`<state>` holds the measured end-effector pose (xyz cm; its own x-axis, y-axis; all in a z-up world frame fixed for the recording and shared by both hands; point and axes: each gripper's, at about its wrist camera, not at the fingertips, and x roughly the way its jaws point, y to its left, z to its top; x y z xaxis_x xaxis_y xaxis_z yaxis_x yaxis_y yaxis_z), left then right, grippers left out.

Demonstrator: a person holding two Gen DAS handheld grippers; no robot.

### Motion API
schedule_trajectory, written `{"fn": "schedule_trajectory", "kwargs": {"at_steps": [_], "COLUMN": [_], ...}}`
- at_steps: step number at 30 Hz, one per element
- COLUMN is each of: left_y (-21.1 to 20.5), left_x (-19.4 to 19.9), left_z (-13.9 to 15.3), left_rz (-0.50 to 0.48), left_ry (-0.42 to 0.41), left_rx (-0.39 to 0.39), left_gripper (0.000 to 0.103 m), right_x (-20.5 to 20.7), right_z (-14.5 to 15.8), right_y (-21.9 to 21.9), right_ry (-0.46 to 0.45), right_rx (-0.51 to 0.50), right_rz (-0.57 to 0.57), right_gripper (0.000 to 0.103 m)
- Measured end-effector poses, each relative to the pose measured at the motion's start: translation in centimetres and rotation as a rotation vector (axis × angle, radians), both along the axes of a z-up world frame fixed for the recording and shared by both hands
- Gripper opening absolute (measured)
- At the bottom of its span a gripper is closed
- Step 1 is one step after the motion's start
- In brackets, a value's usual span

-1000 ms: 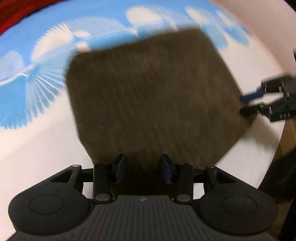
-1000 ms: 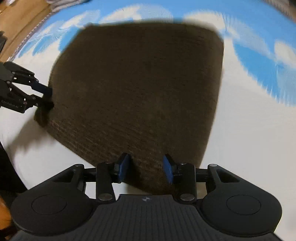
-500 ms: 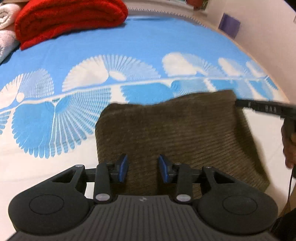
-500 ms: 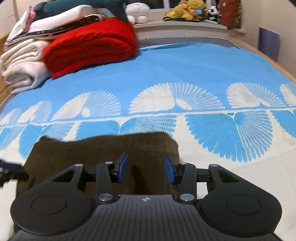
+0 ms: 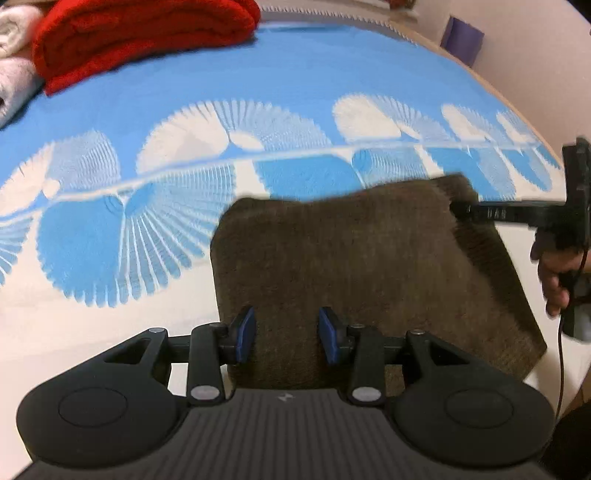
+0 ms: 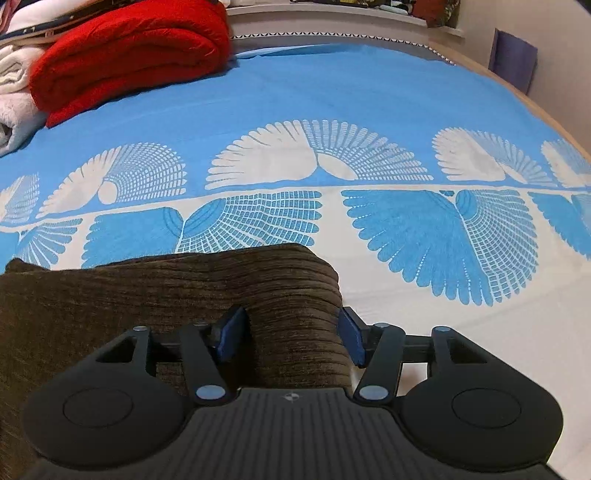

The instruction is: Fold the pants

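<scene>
The brown corduroy pants lie folded into a thick rectangle on the blue and white bedspread. My left gripper is open, its blue pads over the near left part of the fold. My right gripper is open, its pads straddling the pants' right edge. In the left wrist view the right gripper reaches in from the right and meets the far right corner of the pants.
A folded red blanket and white towels are stacked at the far left of the bed. A windowsill with toys runs behind. The bed's right edge meets a wall.
Both grippers have pulled back and lowered from above the pants to their near edge. The views tilted up to show the bed. The right gripper's jaws have opened wider around the right edge.
</scene>
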<state>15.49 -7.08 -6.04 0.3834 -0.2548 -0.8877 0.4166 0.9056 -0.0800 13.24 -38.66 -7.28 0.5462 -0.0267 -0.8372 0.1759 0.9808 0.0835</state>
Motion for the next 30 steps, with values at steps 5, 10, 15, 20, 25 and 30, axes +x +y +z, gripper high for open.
{"fn": "schedule_trajectory", "kwargs": {"at_steps": [5, 10, 15, 20, 25, 30], "left_y": [-0.5, 0.0, 0.4, 0.1, 0.5, 0.4], "left_x": [-1.5, -4.4, -9.9, -17.9, -23.8, -24.7], "left_z": [-0.6, 3.9, 9.3, 10.8, 7.4, 4.0], "left_rz": [-0.048, -0.052, 0.032, 0.067, 0.205, 0.230], "left_ry": [-0.045, -0.252, -0.439, -0.445, -0.350, -0.270], "left_rx": [0.088, 0.100, 0.072, -0.006, -0.057, 0.034], "left_gripper": [0.055, 0.077, 0.085, 0.094, 0.103, 0.103], "right_x": [-1.4, -5.6, -12.9, -21.7, -28.2, -29.4], "right_z": [2.2, 8.2, 14.6, 16.7, 15.1, 12.2], "right_y": [0.0, 0.8, 2.1, 3.6, 4.4, 5.1], "right_ry": [-0.021, -0.137, -0.307, -0.400, -0.437, -0.338], "right_rx": [0.009, -0.008, 0.027, 0.090, 0.089, 0.064], "right_rz": [-0.038, -0.068, 0.001, 0.036, 0.019, -0.006], "right_gripper": [0.059, 0.066, 0.087, 0.092, 0.094, 0.094]}}
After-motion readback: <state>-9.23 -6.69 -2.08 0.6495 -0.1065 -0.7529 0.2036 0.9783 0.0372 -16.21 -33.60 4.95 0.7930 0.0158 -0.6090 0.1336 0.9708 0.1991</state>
